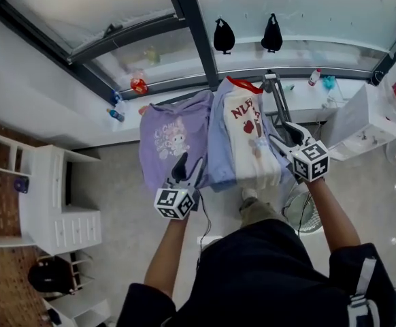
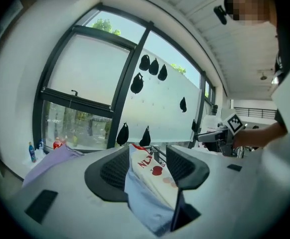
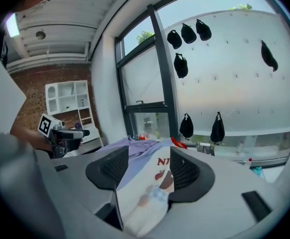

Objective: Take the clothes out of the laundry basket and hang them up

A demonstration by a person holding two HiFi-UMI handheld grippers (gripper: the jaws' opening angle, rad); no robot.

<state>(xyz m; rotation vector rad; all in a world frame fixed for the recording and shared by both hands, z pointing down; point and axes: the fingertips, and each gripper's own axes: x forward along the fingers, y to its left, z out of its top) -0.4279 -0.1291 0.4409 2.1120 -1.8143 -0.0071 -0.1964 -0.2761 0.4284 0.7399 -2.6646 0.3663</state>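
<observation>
You had both grippers closed on the cream-and-blue shirt [image 1: 247, 136], which lay draped over the drying rack [image 1: 275, 87] beside the purple shirt [image 1: 172, 142]. The left gripper [image 1: 188, 170] pinched its near left edge and the right gripper [image 1: 280, 135] its right side; cloth filled each pair of jaws. To do this well, you needed to draw both edges apart evenly so the folds smoothed flat, without dragging the shirt off the bar or tugging the purple shirt touching it on the left.
</observation>
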